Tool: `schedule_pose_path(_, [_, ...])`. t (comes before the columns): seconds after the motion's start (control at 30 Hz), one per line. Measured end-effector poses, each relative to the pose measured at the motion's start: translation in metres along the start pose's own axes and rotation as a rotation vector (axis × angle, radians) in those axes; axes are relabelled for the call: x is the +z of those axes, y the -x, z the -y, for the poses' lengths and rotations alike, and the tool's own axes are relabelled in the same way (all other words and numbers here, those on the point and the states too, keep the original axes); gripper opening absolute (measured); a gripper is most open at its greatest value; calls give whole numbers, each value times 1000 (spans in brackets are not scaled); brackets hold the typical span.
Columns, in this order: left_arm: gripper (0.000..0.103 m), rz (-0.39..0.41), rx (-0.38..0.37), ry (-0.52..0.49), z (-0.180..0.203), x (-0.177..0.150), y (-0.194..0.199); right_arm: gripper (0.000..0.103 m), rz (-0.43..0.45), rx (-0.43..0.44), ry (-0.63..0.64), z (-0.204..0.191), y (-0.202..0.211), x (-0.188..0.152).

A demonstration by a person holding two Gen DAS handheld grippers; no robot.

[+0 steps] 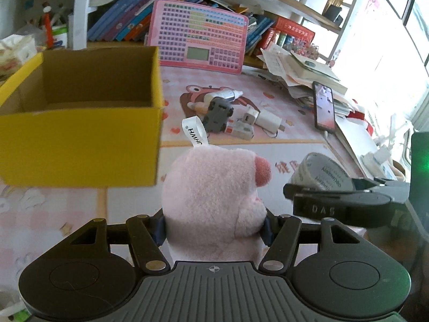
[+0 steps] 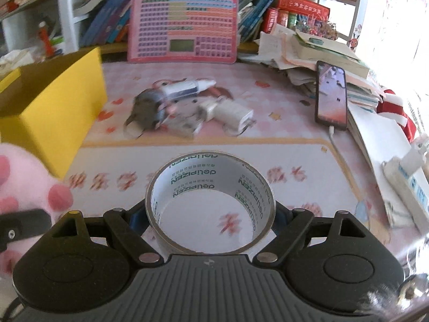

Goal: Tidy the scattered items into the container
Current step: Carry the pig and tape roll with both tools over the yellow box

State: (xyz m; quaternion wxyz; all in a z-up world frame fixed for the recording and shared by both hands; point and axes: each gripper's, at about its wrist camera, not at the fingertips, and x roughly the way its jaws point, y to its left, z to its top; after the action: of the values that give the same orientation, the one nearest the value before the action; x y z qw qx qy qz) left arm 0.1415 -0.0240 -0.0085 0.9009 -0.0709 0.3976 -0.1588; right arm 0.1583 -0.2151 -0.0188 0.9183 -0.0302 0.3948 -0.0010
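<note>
Left claw: the left gripper [image 1: 214, 228] is clamped on a pink plush pig [image 1: 214, 201], its blue pads pressing the toy's two sides; the pig stands upright between them, snout turned to the right.
Pig's tag: a white ribbon loop [image 1: 194, 131] sticks up from the top of the toy's head.
Right claw: the right gripper [image 2: 210, 214] grips a roll of tape [image 2: 210, 204], squeezed across its outer sides, the open core facing up so the desk mat shows through it.
Claws to each other: the right gripper sits just to the right of the left one; the pig shows at the far left edge of the right wrist view.
Box: an open yellow cardboard box [image 1: 80, 145] sits ahead and to the left of the left gripper, near the pig.
Items ahead: beyond both grippers, on the pink desk mat [image 2: 268, 94], lie a grey toy car [image 1: 217, 114], a white charger [image 2: 233, 112], a small white adapter [image 1: 241, 130] and a white-tipped tube [image 2: 187, 88], bunched together.
Right side: a phone [image 2: 331, 96] leans on a stack of papers ahead and to the right of the right gripper.
Far back: a pink keyboard toy [image 1: 199, 36] stands against the bookshelf.
</note>
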Motion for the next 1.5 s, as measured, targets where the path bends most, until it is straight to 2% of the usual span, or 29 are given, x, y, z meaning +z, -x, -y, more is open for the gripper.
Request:
schedule_pose_path(0.43, [63, 8, 42, 61, -52, -43, 55, 84, -1, 119, 123, -83, 47, -46])
schedule_pose_path(0.77, [63, 14, 103, 126, -89, -63, 80, 84, -23, 178, 165, -120, 57, -55])
schedule_pose_path(1.03, [63, 29, 123, 139, -103, -71, 95, 84, -21, 223, 193, -139, 66, -60])
schedule_pose_path(1.3, [63, 66, 166, 155, -118, -73, 112, 84, 7, 259, 225, -159, 71, -55])
schedule_pose_path(1.5, [63, 39, 222, 192, -130, -71, 117, 84, 45, 302, 240, -168, 72, -47])
